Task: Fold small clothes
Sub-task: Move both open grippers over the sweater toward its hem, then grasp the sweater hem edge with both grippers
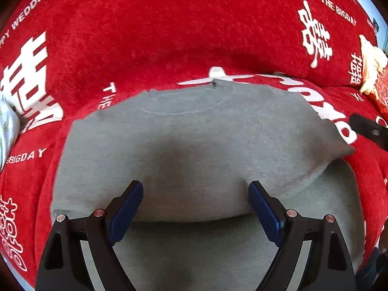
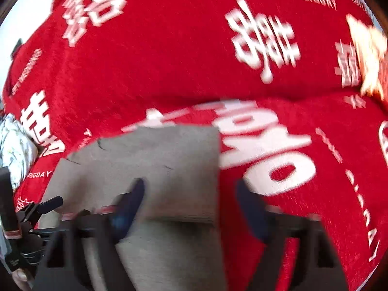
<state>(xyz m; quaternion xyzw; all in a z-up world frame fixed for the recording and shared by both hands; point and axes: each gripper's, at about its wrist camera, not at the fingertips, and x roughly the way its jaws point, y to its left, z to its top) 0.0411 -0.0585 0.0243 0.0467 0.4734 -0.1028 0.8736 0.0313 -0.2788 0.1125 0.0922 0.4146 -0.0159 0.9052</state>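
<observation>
My left gripper (image 1: 195, 200) gapes wide over the grey top's (image 1: 194, 145) folded hem; my right gripper (image 2: 190, 200), also wide, straddles its right edge. The neckline lies straight ahead on the red sofa cover (image 1: 169, 36).

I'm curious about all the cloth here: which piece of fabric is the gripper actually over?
The plain grey garment, lying folded on the red blanket. The left gripper hangs open over it; the white printed cloth lies off at the left edge.
</observation>
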